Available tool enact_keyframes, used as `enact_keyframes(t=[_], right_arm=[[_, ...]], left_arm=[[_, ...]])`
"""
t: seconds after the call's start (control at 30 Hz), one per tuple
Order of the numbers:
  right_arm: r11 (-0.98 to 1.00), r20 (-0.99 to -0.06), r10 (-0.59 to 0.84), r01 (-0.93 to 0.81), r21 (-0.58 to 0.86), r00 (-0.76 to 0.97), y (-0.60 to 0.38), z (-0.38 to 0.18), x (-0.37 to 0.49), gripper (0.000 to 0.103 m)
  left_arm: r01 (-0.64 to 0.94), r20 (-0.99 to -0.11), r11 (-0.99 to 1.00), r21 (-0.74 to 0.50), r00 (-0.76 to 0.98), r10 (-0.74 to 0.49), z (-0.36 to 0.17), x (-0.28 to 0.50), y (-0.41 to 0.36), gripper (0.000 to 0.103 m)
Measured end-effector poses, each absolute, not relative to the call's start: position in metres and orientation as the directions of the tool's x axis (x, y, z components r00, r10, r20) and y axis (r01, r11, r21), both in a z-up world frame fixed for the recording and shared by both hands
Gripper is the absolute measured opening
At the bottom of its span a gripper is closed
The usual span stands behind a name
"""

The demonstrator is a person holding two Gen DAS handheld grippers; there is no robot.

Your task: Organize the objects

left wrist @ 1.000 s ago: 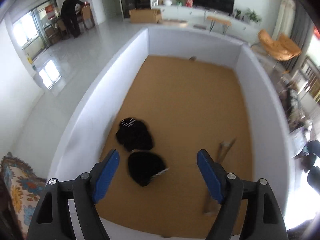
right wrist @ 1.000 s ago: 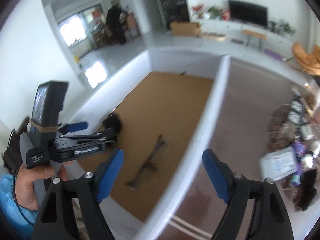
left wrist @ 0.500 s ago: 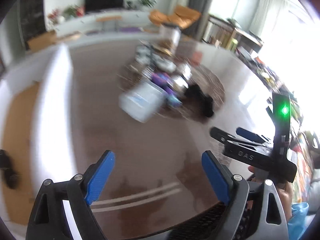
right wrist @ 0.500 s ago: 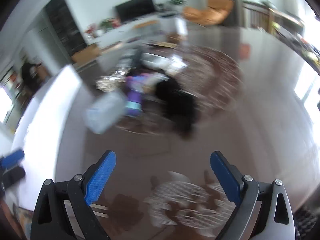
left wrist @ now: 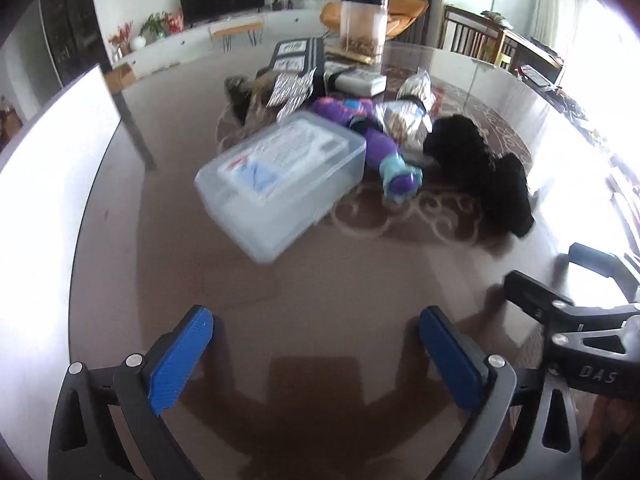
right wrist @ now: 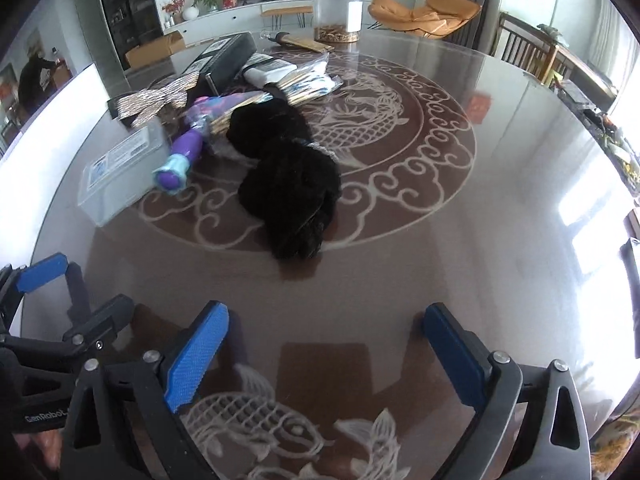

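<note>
Both grippers hung over the near part of a round glass-topped bench (right wrist: 500, 184), pointing steeply down, nothing between the fingers of either. Left gripper (left wrist: 316, 354): blue-padded fingers (left wrist: 182, 354) spread wide and opening further, bare bench surface below. Right gripper (right wrist: 326, 354): fingers (right wrist: 198, 356) also wide and opening, over a fish pattern in the glass.

The objects to organize sat heaped mid-bench, well apart from both grippers. A clear plastic box (left wrist: 286, 178) with a printed label lay nearest the left gripper, tilted against the heap. Just behind it, a purple toy with teal ends (left wrist: 384, 152) lay on its side, touching a silver foil pack (left wrist: 404, 118). A black fluffy item (right wrist: 286, 168) in two lumps lay to the right of the toy, nearest the right gripper. Further back: a black carton (right wrist: 222, 62), a glittery bow-like piece (right wrist: 154, 102), and a bag of sticks (right wrist: 306, 82). A tall clear jar (right wrist: 337, 10) with a dark lid stood upright at the far edge. A white panel (left wrist: 44, 184) stood along the left edge of the bench.
</note>
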State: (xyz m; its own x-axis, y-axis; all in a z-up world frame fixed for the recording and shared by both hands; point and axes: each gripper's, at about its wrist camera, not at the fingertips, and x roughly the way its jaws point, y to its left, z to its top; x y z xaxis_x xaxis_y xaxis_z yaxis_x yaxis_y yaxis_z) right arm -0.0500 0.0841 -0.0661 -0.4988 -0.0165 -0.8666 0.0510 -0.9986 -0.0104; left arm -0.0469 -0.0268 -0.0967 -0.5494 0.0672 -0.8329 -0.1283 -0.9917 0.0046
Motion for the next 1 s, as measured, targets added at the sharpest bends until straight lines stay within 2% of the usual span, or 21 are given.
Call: enact_keyframes(t=[0.17, 1.0], right_arm=[[-1.000, -0.847, 0.016, -0.015, -0.009, -0.531, 0.100, -0.068, -0.056, 0.103], [-1.000, -0.830, 0.027, -0.029, -0.013, -0.557, 0.098, -0.070, -0.057, 0.103]], left_arm=[[-0.088, -0.811, -0.996, 0.005, -0.583, 0.047, -0.099, -0.066, -0.030, 0.103], [-0.080, -0.811, -0.997, 0.000, -0.583, 0.047, -0.095, -0.067, -0.035, 0.103]])
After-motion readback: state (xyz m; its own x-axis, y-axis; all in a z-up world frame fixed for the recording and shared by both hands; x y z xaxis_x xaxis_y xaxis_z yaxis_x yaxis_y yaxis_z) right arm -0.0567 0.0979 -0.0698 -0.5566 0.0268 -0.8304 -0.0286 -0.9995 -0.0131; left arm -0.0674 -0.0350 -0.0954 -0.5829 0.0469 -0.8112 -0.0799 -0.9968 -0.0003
